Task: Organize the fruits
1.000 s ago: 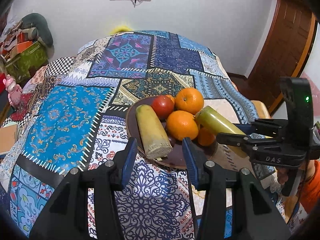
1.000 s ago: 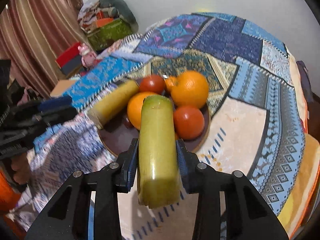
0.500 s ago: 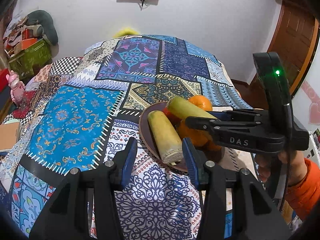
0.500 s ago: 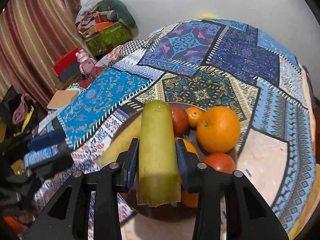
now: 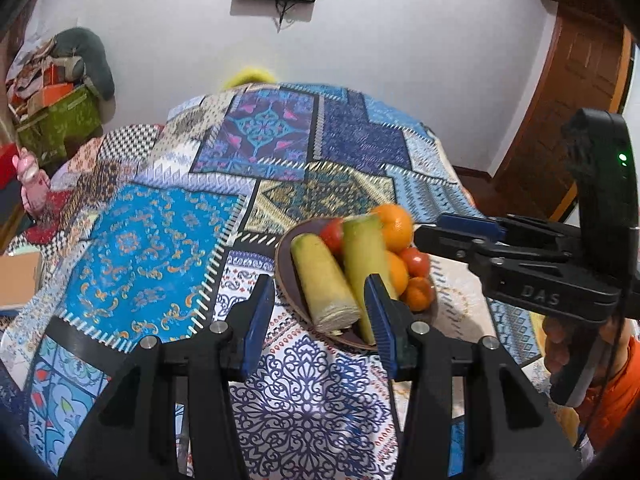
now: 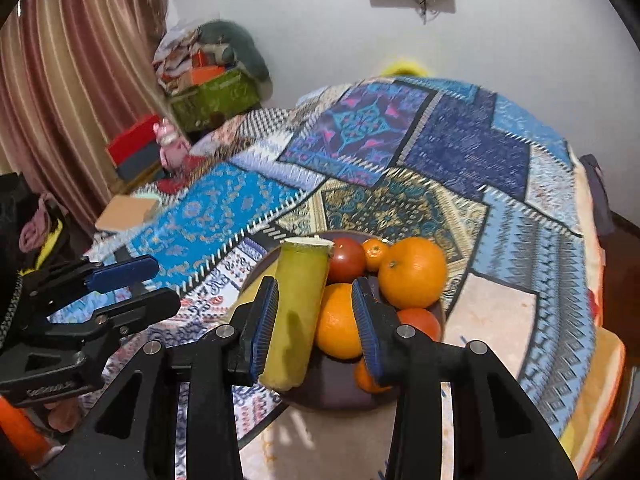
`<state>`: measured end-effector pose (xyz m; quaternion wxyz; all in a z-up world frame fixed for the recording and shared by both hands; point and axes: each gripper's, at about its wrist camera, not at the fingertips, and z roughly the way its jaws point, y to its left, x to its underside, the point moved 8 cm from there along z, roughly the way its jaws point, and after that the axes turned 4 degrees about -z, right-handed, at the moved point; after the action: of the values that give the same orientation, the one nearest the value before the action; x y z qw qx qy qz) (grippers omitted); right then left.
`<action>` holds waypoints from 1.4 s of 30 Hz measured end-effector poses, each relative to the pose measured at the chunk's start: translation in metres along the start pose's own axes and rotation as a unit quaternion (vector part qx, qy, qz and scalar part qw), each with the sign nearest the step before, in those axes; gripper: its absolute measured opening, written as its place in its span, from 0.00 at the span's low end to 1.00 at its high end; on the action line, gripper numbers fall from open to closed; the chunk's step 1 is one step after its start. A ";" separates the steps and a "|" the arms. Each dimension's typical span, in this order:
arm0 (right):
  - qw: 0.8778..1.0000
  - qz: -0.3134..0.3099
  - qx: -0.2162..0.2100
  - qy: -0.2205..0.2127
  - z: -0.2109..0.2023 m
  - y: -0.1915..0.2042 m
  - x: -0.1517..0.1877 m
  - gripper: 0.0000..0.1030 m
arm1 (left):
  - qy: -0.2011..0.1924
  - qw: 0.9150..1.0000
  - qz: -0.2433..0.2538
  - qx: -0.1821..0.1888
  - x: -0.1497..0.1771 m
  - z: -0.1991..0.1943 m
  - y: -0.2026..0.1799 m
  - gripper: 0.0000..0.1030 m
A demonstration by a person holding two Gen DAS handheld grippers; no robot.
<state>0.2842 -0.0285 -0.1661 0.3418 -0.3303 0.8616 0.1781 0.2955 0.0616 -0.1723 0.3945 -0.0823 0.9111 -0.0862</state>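
A brown plate (image 5: pixel 285 254) sat on the patchwork cloth (image 5: pixel 152 240) that covered the table, near the table's near right edge. The plate was full of fruit. Two long yellow-green stalk pieces lay side by side on it. The first stalk piece (image 5: pixel 322 282) lay on the left part of the plate with its cut end at the near rim. The second stalk piece (image 6: pixel 298 308) leaned right beside it, resting on the other fruit. A big orange (image 6: pixel 412 272) sat at the far right of the plate, with a small orange (image 6: pixel 375 254) and a red tomato (image 6: pixel 347 260) next to it. Another orange (image 6: pixel 340 322) lay in the middle.

The right gripper (image 6: pixel 316 324) hung over the plate with its two blue pads spread apart. The left pad was at the second stalk piece, but nothing was pinched. The left gripper (image 5: pixel 318 320) was just in front of the plate, its pads spread wide and holding nothing.
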 end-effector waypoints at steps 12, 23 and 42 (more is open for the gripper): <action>0.986 0.029 0.054 -0.158 -0.146 0.025 -0.015 0.39 | -0.119 0.991 0.053 0.028 -0.031 -0.122 -0.049 0.45; 0.961 0.033 0.107 -0.254 -0.242 0.074 0.005 0.66 | -0.231 0.967 0.102 0.041 -0.025 -0.240 -0.090 0.55; 0.937 0.037 0.176 -0.300 -0.276 0.094 0.026 1.00 | -0.266 0.960 0.084 0.032 0.007 -0.280 -0.079 0.98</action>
<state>0.0747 -0.1197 0.0175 0.6301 -0.1638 0.7484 0.1269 0.0922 0.0090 0.0293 0.6306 -0.0127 0.7739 -0.0572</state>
